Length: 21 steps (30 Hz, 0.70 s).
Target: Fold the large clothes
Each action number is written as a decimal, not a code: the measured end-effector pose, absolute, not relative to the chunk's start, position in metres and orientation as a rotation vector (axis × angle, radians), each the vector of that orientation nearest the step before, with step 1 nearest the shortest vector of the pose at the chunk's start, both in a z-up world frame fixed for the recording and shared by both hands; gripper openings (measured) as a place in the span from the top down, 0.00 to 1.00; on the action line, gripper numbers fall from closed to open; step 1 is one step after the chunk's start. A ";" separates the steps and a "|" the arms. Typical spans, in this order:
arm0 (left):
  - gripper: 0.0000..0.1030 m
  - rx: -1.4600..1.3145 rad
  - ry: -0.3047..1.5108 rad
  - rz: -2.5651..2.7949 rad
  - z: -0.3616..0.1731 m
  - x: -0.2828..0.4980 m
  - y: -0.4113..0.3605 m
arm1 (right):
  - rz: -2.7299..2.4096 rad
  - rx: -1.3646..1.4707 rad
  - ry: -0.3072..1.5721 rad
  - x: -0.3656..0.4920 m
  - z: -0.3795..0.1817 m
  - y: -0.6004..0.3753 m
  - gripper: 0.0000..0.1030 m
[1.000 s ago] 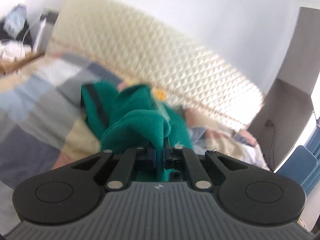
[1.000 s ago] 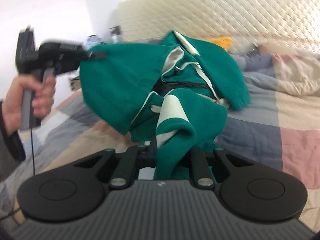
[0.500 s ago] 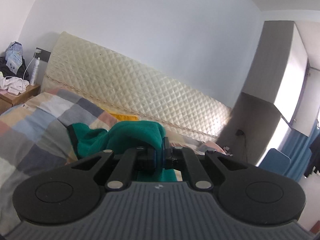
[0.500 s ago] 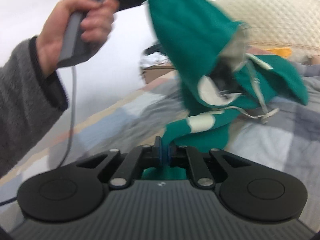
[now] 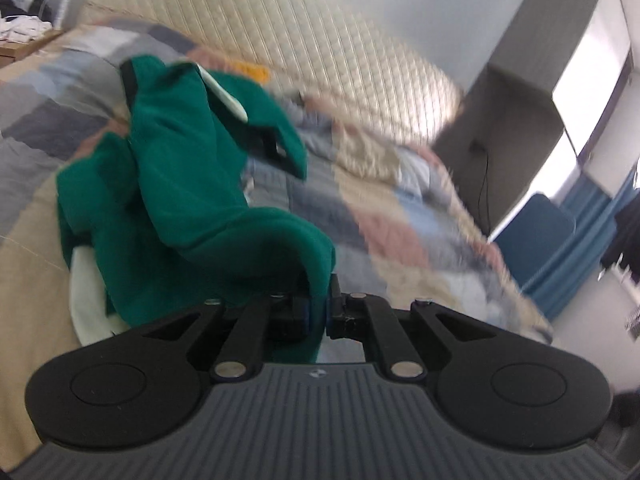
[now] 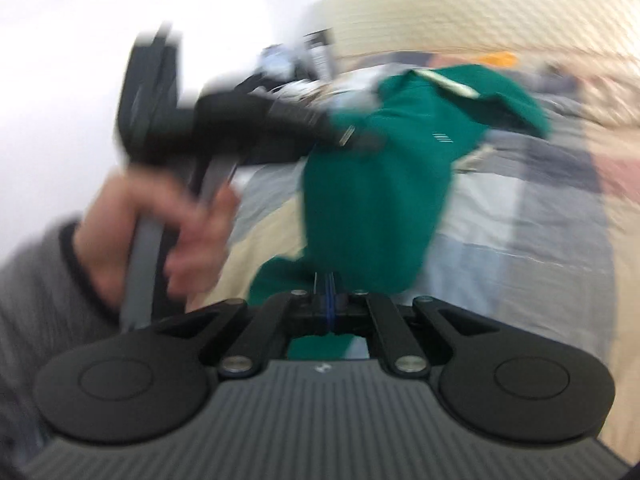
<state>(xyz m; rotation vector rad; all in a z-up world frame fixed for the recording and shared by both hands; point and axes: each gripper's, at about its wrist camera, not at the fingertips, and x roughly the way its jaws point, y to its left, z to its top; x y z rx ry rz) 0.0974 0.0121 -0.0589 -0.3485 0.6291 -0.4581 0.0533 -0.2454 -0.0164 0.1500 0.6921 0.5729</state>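
Left claw [image 5: 318,314] is clamped on an edge of the green hoodie [image 5: 188,184]; right claw [image 6: 330,304] pinches another part. The hoodie hangs bunched above the bed [image 5: 400,216], toward 11 o'clock, likely lifted so it can spread flat for folding

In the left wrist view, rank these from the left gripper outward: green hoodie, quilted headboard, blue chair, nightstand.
1. green hoodie, clamped in the left gripper.
2. blue chair, right, beside the bed.
3. quilted headboard, behind the bed; chair and headboard are close.
4. nightstand, far left corner.
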 end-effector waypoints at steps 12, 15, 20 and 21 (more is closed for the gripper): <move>0.26 -0.581 0.534 -0.467 -0.042 0.128 0.083 | 0.471 0.195 0.713 0.150 -0.019 -0.235 0.89; 0.26 -0.695 0.524 -0.397 -0.047 0.139 0.117 | 0.474 0.193 0.719 0.186 -0.023 -0.218 0.50; 0.26 -0.822 0.594 -0.266 -0.079 0.175 0.155 | 0.507 0.149 0.718 0.242 -0.029 -0.182 0.43; 0.26 -0.837 0.607 -0.247 -0.085 0.182 0.160 | 0.512 0.138 0.723 0.254 -0.031 -0.174 0.43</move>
